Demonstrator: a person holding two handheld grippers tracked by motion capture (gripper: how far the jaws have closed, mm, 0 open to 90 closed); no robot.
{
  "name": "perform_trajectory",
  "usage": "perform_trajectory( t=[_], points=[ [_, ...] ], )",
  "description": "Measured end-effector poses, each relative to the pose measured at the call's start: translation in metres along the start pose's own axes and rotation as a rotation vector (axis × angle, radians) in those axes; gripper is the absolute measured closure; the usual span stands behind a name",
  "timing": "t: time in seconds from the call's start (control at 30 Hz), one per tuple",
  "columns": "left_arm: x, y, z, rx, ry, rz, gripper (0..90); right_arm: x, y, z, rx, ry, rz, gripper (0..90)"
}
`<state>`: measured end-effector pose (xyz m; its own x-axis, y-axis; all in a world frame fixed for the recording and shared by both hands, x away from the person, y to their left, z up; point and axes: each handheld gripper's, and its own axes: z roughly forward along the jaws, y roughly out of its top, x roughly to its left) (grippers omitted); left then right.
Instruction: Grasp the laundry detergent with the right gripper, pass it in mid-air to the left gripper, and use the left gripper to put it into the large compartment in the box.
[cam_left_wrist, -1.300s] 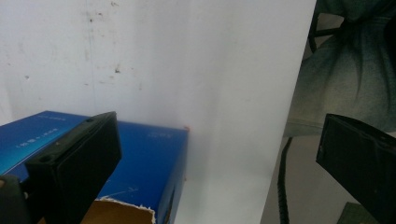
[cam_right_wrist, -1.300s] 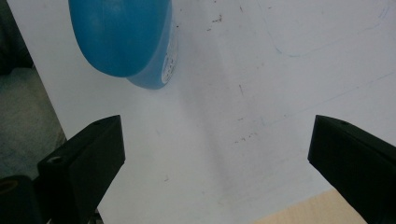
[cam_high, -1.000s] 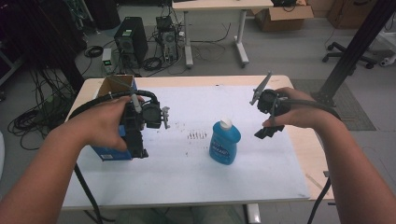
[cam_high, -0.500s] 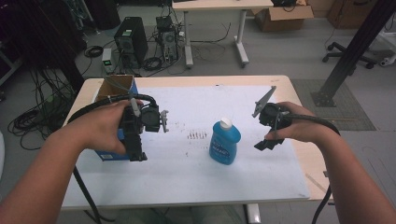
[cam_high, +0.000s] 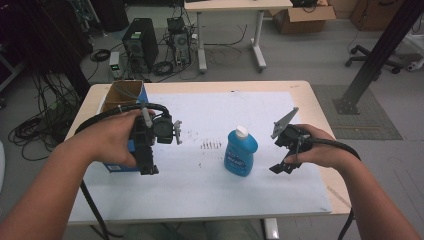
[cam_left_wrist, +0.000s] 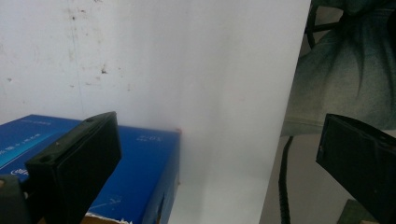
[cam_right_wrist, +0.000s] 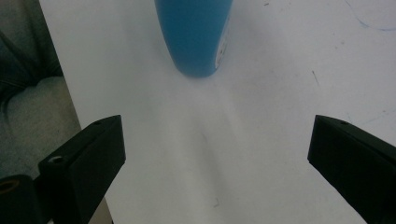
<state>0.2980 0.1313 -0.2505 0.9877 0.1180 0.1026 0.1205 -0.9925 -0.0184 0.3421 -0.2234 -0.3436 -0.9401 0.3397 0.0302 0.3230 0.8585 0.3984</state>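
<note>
A blue bottle (cam_high: 240, 154) with a white cap stands upright near the middle of the white sheet (cam_high: 200, 185). My right gripper (cam_high: 283, 167) hovers just right of it with its jaws wide open and pointing down at the sheet. In the right gripper view the bottle's base (cam_right_wrist: 195, 37) lies ahead of the open right gripper (cam_right_wrist: 215, 130), apart from it. My left gripper (cam_high: 148, 169) is held at the near right corner of a blue cardboard box (cam_high: 116, 102). That box (cam_left_wrist: 140, 168) shows beside the open, empty left gripper (cam_left_wrist: 219, 135).
The sheet covers most of a wooden table (cam_high: 310, 100). Small dark marks (cam_high: 211, 145) dot the sheet left of the bottle. The table's near edge (cam_left_wrist: 280, 140) and the person's lap lie just past the left jaws. Cables trail from both grippers.
My right gripper has come down and toward the near edge, ending beside the bottle. The left gripper has shifted slightly nearer. Bottle and box stay put.
</note>
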Motion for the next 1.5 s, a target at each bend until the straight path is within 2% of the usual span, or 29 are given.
perform_trajectory(
  t=[0.1,0.33,0.53,0.97,1.07,1.33,1.43,1.5],
  points=[
    [0.000,0.000,0.000,0.003,0.000,0.003,0.4,0.003,-0.001,0.005,-0.028,0.005,-0.002,4.3],
    [-0.001,-0.001,0.001,0.002,0.004,0.005,0.4,0.008,0.000,0.015,-0.056,0.004,-0.007,4.3],
    [0.000,0.000,0.001,0.009,0.007,0.005,0.4,0.009,0.001,0.025,-0.144,0.003,0.010,4.2],
    [-0.001,-0.002,-0.002,0.000,0.023,0.006,0.4,0.011,0.005,0.042,-0.229,0.022,0.019,3.9],
    [-0.002,-0.004,-0.002,0.002,0.023,0.003,0.4,0.011,0.004,0.045,-0.228,0.015,0.019,3.9],
    [-0.002,-0.004,-0.002,-0.006,0.023,0.004,0.4,0.011,0.003,0.057,-0.266,0.016,0.036,4.0],
    [-0.004,-0.005,-0.002,-0.007,0.022,0.004,0.4,0.010,0.004,0.061,-0.307,0.017,0.050,4.0],
    [-0.004,-0.005,-0.002,-0.006,0.023,0.004,0.4,0.010,0.004,0.061,-0.314,0.013,0.050,4.0]
  ],
)
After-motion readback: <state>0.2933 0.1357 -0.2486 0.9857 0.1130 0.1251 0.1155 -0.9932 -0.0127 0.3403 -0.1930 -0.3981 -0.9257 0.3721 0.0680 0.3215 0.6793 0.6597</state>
